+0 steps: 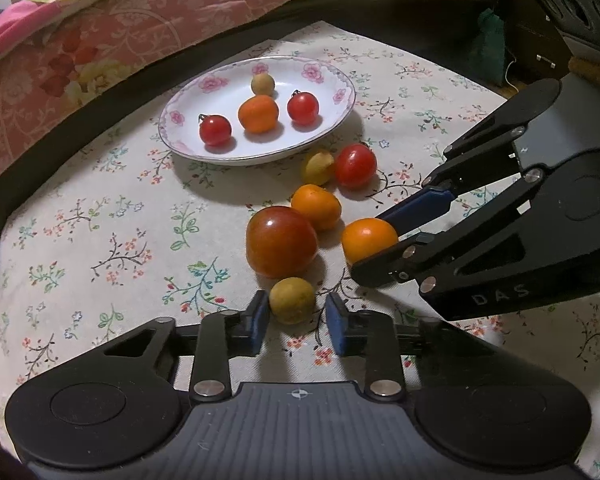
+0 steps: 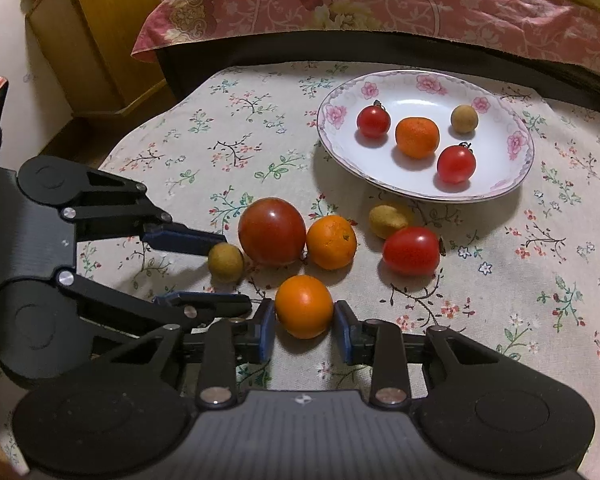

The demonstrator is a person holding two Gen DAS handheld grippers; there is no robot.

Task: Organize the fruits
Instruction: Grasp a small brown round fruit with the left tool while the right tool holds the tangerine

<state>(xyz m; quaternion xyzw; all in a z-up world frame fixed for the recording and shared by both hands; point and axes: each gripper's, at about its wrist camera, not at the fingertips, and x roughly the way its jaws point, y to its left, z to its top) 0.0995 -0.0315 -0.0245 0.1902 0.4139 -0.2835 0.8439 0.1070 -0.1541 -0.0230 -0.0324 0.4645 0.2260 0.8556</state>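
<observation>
While straddling fruit on the floral-clothed counter (image 2: 260, 128): left claw (image 1: 297, 312) parted around small round yellow-green fruit (image 1: 292, 300), right claw (image 2: 304, 322) parted around round orange fruit (image 2: 304, 306), unpinched; flower-rimmed white plate (image 2: 512, 184) lying ahead, beyond both.

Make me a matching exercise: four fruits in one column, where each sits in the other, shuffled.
Things:
1. large dark-red tomato
2. small yellow-brown fruit
3. orange fruit
4. stemmed cherry tomatoes

Places:
A. between the right gripper fingers
B. on the floral plate
C. between the left gripper fingers
D. on the tablecloth, ungripped

Pairs: 1-D, 2-C, 3-A, 4-B
</observation>
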